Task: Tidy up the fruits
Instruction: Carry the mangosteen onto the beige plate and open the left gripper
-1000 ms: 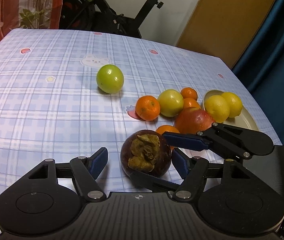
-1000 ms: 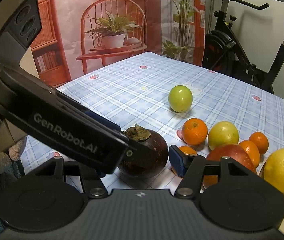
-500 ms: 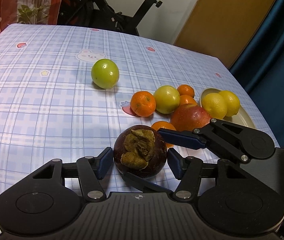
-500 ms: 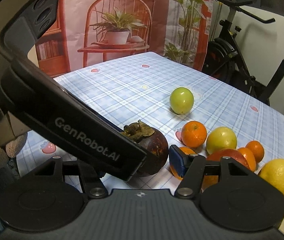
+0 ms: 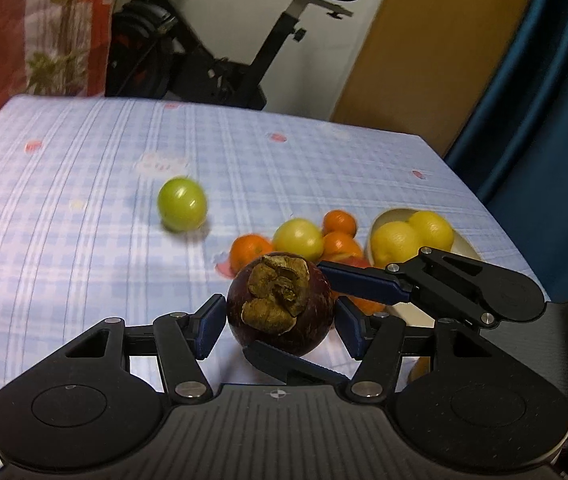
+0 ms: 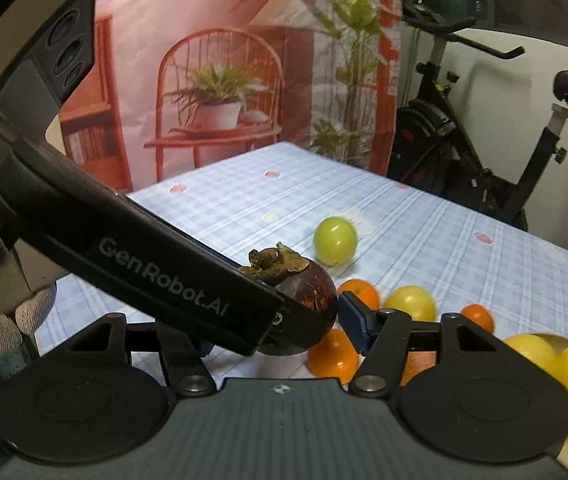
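Exercise bike (image 5: 220, 52) behind the table's far edge, at 12 o'clock in the left wrist view, 2 o'clock in the right; black frame, black saddle. Printed backdrop (image 6: 220, 80) at 11 to 12 o'clock in the right wrist view: red chair, potted plant, bookshelf. Wooden panel (image 5: 424, 48) at 1 o'clock in the left wrist view. Dark teal curtain (image 5: 544, 100) just beside it, at 2 o'clock.

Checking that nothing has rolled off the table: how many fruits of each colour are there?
Orange fruits: 4
Green fruits: 2
Yellow lemons: 2
Red apple: 1
Dark purple fruit: 1
Total: 10
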A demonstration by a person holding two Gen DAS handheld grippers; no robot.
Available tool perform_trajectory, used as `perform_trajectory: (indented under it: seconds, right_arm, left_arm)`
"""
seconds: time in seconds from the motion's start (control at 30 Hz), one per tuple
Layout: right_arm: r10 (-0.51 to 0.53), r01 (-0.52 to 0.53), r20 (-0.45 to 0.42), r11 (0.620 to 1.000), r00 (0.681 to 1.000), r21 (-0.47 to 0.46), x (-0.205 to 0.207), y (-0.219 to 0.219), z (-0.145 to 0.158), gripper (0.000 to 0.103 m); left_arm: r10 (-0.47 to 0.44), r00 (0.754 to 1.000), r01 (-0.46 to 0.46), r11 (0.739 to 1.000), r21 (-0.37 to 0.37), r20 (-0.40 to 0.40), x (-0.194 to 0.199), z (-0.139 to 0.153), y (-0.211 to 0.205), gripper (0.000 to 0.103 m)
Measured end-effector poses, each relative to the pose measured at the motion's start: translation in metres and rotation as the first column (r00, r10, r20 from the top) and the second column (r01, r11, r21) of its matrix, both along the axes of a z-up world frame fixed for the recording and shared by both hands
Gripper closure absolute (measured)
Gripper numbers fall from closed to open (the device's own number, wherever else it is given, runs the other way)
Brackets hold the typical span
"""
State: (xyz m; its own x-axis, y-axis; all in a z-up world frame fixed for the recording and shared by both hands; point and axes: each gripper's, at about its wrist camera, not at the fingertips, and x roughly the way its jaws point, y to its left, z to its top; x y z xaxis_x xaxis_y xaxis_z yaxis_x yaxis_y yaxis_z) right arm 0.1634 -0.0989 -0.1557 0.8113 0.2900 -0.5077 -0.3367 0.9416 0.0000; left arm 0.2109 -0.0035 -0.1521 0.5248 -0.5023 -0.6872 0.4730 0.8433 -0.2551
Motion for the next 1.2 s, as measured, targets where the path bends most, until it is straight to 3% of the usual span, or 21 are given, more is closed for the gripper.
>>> perform_trajectory:
  seconds: [0.53,0.97,1.2]
  right_arm:
    - [-0.211,0.202,0.081,0.973,0.974,0.107,-0.038,-0.103,0.032,0.041]
    - [-0.384,0.378,0.023,0.917,0.923,0.128,-0.066,-0.209,0.019,0.041]
    - [-0.417,0.417,-0.027,0.898,0.908,0.140,-0.071,-0.236,0.002,0.041]
  left_arm:
    - [-0.199,0.975,0.192,0.978,0.083,0.094,-0.001,0.038,-0.108,0.041]
    - [-0.373,0.927,0.365,0.921,0.134,0.039,0.008,0.019,-0.223,0.041]
    - [-0.407,0.913,0.401,0.900,0.172,0.002,0.021,-0.003,-0.254,0.041]
